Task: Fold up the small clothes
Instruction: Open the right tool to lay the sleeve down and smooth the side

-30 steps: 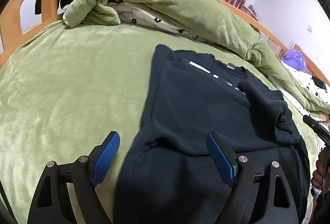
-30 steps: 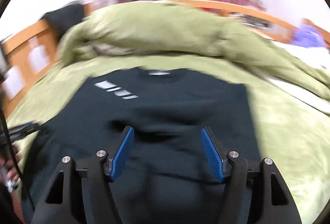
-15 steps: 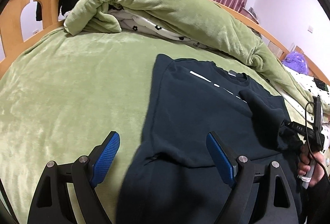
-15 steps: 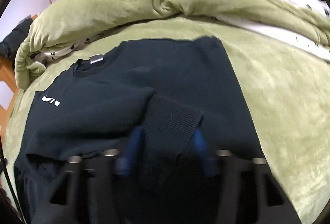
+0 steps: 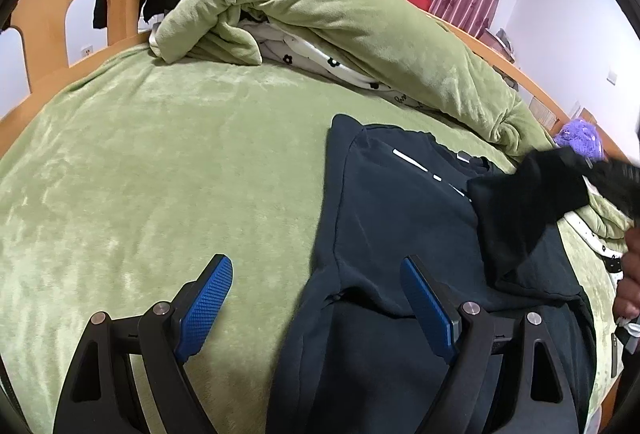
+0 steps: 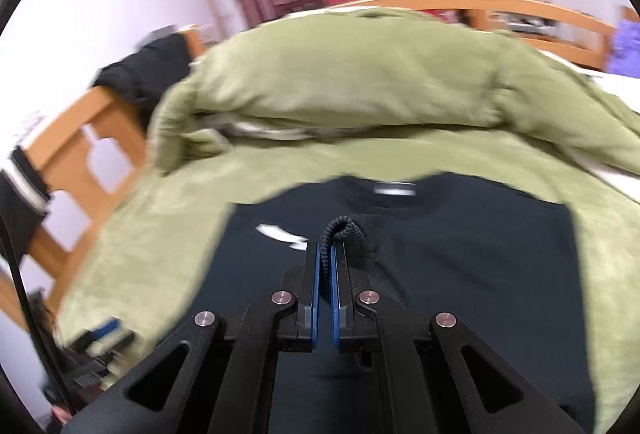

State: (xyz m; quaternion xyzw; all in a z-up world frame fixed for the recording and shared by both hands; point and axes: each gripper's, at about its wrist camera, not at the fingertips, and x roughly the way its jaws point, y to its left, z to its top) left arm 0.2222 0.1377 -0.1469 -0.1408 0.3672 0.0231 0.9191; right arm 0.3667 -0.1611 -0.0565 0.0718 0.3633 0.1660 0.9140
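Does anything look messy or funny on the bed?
Yes. One sleeve cuff of the dark sweater sticks up off the bed because the right claw is pinching it shut. The left claw is open. Behind, the green blanket is bunched in a heap, with flowered white bedding poking out underneath.

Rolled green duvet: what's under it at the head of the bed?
Under the rolled green duvet a white sheet with black flowers peeks out. Anything deeper is covered.
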